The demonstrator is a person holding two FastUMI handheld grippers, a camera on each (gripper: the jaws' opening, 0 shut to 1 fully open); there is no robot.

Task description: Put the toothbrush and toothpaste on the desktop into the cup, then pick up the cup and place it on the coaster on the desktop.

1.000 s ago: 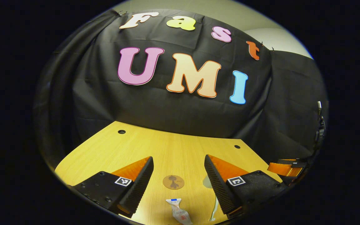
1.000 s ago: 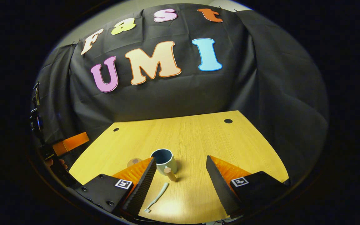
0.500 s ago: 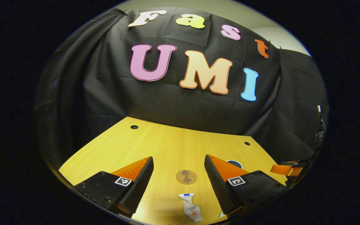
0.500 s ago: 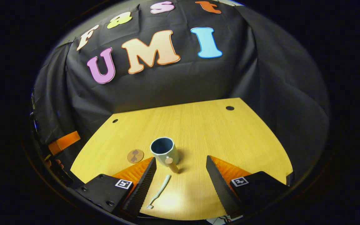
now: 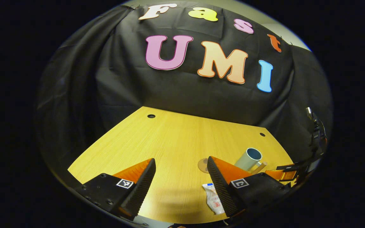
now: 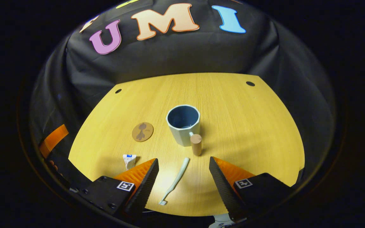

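both grippers, left gripper (image 5: 181,185) and right gripper (image 6: 182,182), have risen, jaws wide and empty; toothbrush (image 6: 174,180) now lies between right fingers, toothpaste (image 6: 129,160) near coaster (image 6: 142,131), cup (image 6: 183,124) empty; toothbrush pick likely next.

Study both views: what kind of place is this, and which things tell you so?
Probably a staged recording booth: a wooden desktop backed by black cloth, laid with a cup, toothbrush, toothpaste and coaster.

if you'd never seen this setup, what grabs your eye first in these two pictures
The cup stands upright mid-desk, empty, its wooden handle toward the camera. The toothbrush lies between the right gripper's open fingers, and the toothpaste lies by the left gripper, near the round coaster.
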